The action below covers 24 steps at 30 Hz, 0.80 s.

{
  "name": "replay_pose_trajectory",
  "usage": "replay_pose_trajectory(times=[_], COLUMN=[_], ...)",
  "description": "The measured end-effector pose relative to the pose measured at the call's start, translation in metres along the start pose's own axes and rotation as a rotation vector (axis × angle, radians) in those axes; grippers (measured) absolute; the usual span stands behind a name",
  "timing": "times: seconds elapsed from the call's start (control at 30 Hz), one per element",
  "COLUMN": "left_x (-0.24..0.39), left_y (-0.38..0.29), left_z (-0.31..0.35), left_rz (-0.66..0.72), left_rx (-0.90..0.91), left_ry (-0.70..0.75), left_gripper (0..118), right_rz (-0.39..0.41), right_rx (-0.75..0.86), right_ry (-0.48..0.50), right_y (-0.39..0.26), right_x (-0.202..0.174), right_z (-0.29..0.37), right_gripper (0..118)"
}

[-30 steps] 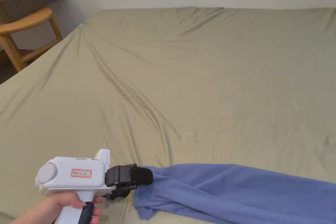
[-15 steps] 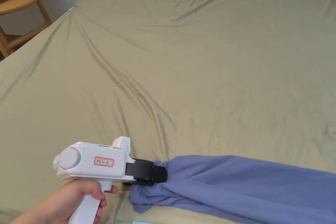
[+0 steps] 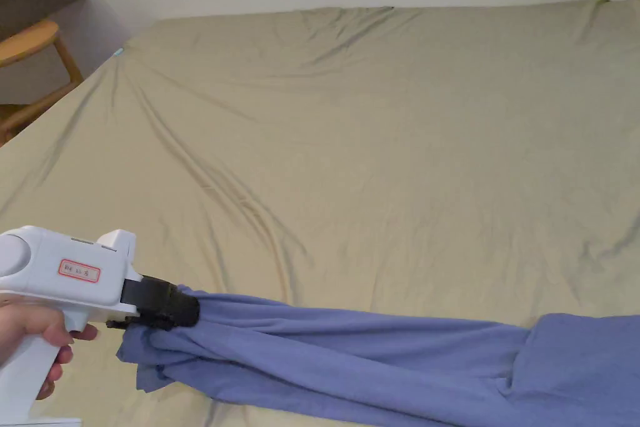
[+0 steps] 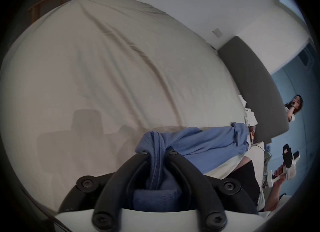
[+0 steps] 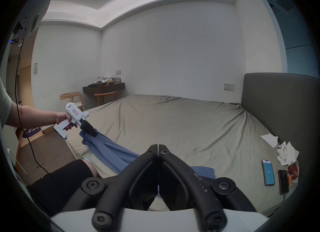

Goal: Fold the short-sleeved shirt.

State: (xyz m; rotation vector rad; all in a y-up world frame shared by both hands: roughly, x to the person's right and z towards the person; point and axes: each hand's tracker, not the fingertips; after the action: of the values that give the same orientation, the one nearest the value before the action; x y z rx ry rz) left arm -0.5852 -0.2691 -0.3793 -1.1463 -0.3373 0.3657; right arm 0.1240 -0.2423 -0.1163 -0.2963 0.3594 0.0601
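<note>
Bedsheet [image 3: 375,134] bears shirt [image 3: 350,353] stretched left-to-right.

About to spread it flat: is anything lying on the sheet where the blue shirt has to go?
Nothing visible: the sheet beyond the shirt is bare apart from wrinkles. Phones and tissues lie by the headboard, off to the side.
</note>
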Motion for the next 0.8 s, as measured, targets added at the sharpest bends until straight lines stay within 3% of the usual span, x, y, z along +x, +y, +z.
replay_pose_trajectory(times=[0.1,0.17,0.4,0.57,0.67,0.73,0.77,0.8], left_x=[0.048,0.078,0.188,0.220,0.223,0.232,0.239,0.248], left_y=[-0.003,-0.003,0.001,-0.003,-0.001,-0.004,-0.005,-0.006], left_z=[0.006,-0.002,-0.082,-0.143,-0.168,-0.175,-0.176,-0.175], left_rz=[-0.086,-0.063,-0.082,-0.094,-0.014,-0.010,0.003,-0.003], left_rx=[-0.028,-0.040,-0.122,-0.200,-0.199,-0.199,-0.191,-0.212], left_ry=[0.075,0.059,0.019,0.092,0.102,0.077,0.031,-0.034], left_gripper=[10,10,10,10,11,18,29,56], right_rz=[-0.010,-0.032,-0.057,-0.067,-0.057,-0.074,-0.088,-0.097], right_rx=[0.000,-0.002,0.035,0.055,0.051,0.044,0.038,0.031], right_ry=[-0.002,-0.001,0.037,0.034,0.010,-0.004,-0.006,-0.010], right_y=[-0.013,-0.018,-0.043,-0.058,-0.067,-0.074,-0.078,-0.082], right_x=[0.009,0.016,0.066,0.095,0.108,0.120,0.127,0.133], right_z=[0.005,0.007,0.037,0.058,0.064,0.066,0.067,0.067], right_gripper=[2,2,2,2,2,2,2,2])
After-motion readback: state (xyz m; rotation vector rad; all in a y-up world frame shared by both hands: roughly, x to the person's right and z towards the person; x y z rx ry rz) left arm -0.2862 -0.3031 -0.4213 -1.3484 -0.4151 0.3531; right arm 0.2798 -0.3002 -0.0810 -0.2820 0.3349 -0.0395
